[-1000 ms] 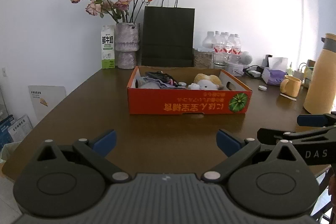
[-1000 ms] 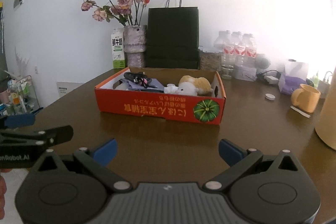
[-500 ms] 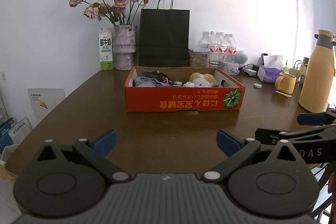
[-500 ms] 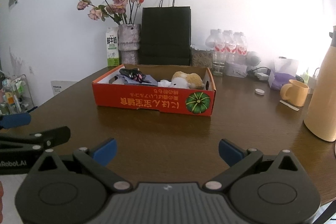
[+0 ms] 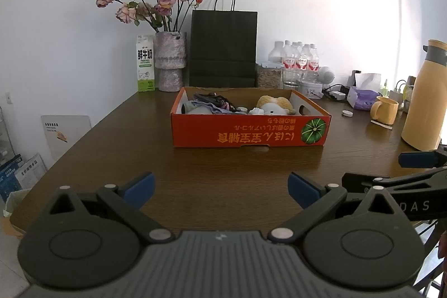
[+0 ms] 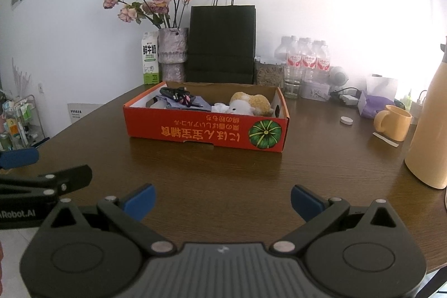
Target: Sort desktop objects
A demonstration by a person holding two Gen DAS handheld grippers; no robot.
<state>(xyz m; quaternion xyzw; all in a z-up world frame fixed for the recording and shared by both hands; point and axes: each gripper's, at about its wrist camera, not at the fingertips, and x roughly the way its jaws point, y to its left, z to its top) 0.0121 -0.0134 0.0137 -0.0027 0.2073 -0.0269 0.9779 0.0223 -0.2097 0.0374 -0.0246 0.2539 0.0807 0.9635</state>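
Currently:
left claw (image 5: 220,187): wide open, empty
right claw (image 6: 223,198): wide open, empty
change: both backed off; orange box (image 6: 206,130) now farther ahead
meaning: sorting likely finished

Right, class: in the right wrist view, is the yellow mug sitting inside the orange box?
No, the yellow mug stands on the bare table, well to the right of the orange box.

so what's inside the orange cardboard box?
In the orange cardboard box: a tan-and-white plush toy, a black cable bundle on greyish fabric. Whatever lies beneath them, behind the front wall, is hidden.
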